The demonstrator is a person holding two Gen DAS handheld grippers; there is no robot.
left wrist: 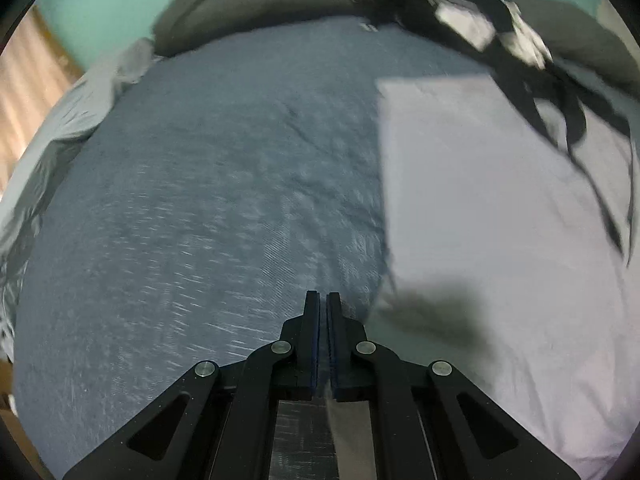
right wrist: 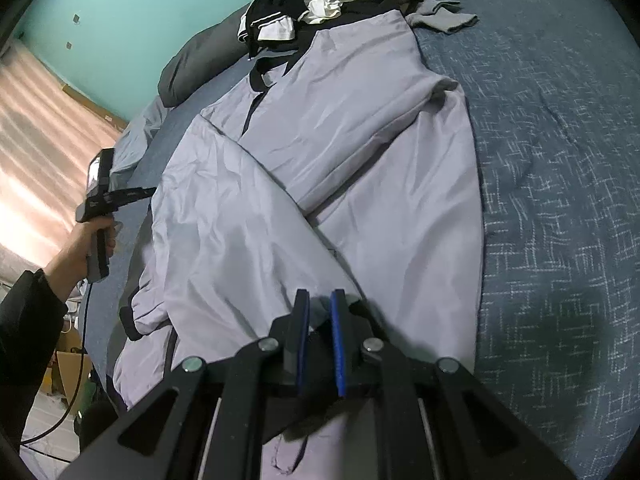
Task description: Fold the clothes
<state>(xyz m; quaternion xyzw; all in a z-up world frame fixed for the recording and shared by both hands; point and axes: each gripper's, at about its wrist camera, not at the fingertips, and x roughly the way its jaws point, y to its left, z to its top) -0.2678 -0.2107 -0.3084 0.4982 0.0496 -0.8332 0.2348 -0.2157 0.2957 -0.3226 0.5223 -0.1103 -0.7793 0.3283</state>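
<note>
A pale lavender garment (right wrist: 320,152) with dark trim lies spread lengthwise on the blue patterned bedspread (right wrist: 560,160). My right gripper (right wrist: 319,300) is at its near end, shut on a bunched fold of the cloth, and a trimmed flap hangs below the fingers. A hand holds my left gripper (right wrist: 150,191) at the garment's left edge. In the blurred left wrist view, the left gripper (left wrist: 323,300) is shut over the bedspread (left wrist: 200,200). The garment (left wrist: 500,200) lies just to its right, and its edge runs under the fingers. No cloth shows between the tips.
A heap of black and white clothes (right wrist: 312,4) sits at the far end by a dark grey pillow (right wrist: 200,60); black straps (left wrist: 560,112) trail onto the garment. A grey piece (right wrist: 444,16) lies beside it. A curtain (right wrist: 40,140) and a cardboard box (right wrist: 68,368) are left of the bed.
</note>
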